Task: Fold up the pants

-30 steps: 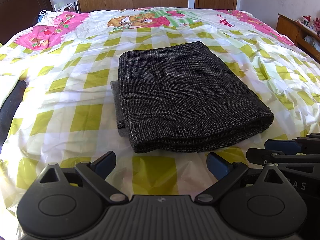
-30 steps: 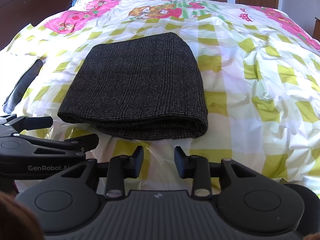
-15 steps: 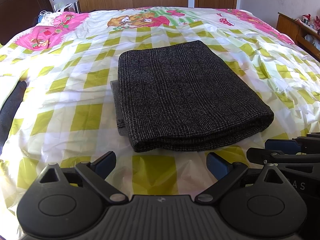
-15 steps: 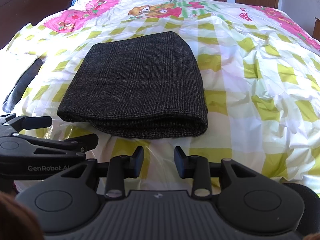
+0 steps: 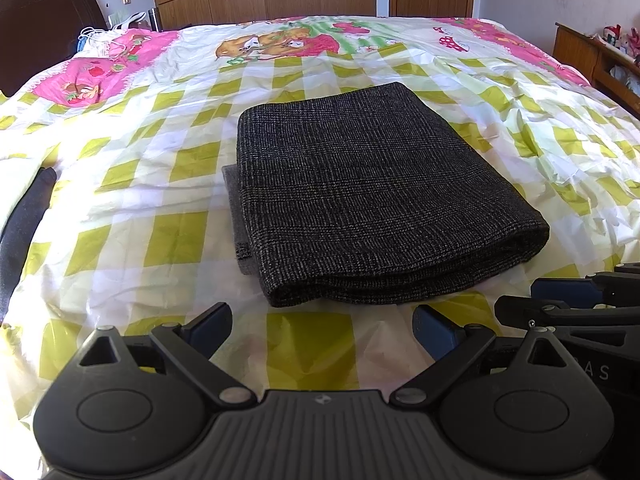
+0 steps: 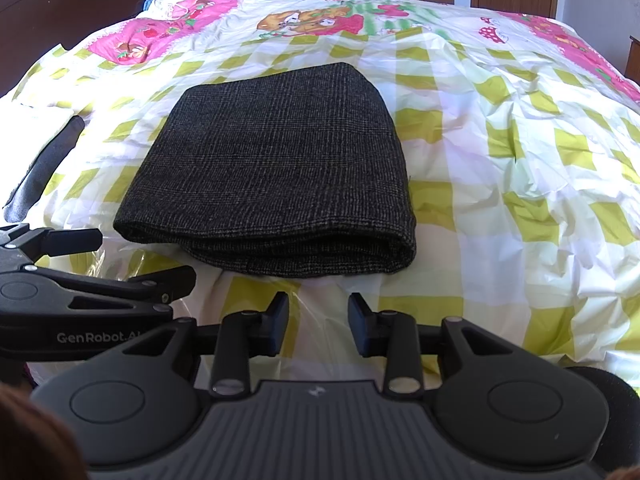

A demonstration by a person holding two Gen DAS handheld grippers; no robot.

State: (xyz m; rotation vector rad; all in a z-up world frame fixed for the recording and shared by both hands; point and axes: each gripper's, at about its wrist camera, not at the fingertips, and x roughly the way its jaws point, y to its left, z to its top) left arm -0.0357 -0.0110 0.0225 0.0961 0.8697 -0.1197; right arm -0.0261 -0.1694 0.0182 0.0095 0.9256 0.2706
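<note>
Bed [image 5: 132,196] carried the pants [image 5: 372,204], folded into a thick dark rectangle mid-quilt, just ahead of both grippers. Looked heavy, soft woven cloth, not slippery; I'd grab the stacked near fold edge so all layers lift together. Left gripper [image 5: 322,326] stood wide apart, empty. Right gripper [image 6: 318,322] stood narrowly apart, empty. Nothing differed from the earlier frames: pants and grippers unmoved.

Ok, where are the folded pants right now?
The folded pants lie mid-bed on the checked bedspread, just ahead of both grippers; a dark garment lies at the bed's left edge.
</note>
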